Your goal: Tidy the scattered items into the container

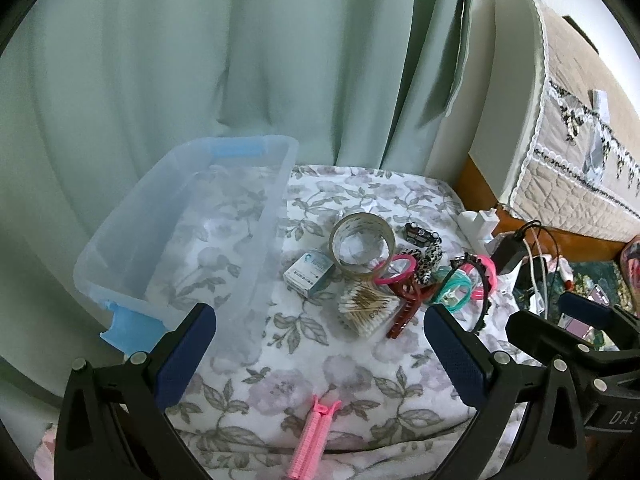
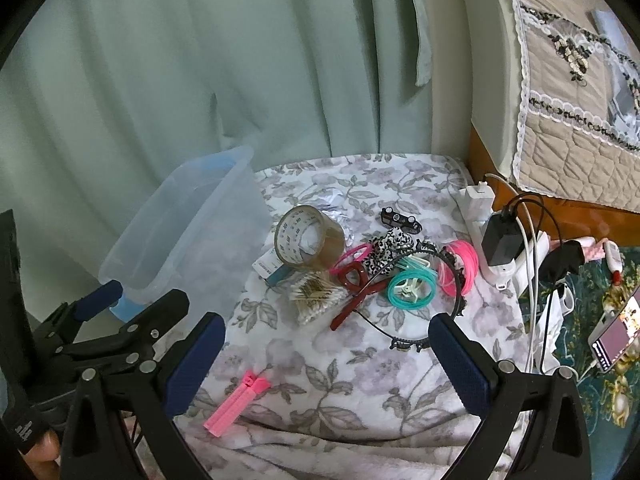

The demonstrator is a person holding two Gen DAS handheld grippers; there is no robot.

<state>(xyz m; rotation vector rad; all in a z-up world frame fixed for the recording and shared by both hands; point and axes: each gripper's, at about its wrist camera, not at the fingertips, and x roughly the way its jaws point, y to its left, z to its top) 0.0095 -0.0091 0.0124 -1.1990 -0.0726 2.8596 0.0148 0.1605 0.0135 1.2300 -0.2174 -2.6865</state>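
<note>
Both tongs hang spread apart and empty above the bed: left tongs, right tongs. The bin sits at the left, nothing in it yet. The tape roll looks rigid and light; I'd pinch its wall. The cotton swabs look soft and slippery.

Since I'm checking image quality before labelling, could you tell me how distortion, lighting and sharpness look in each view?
Left wrist view: strong fisheye bending with dark corners, soft even daylight, clear container and tape roll fairly sharp. Right wrist view: same curvature, phone screen glowing bright at the edge, nearby gripper fingers slightly soft.
</note>
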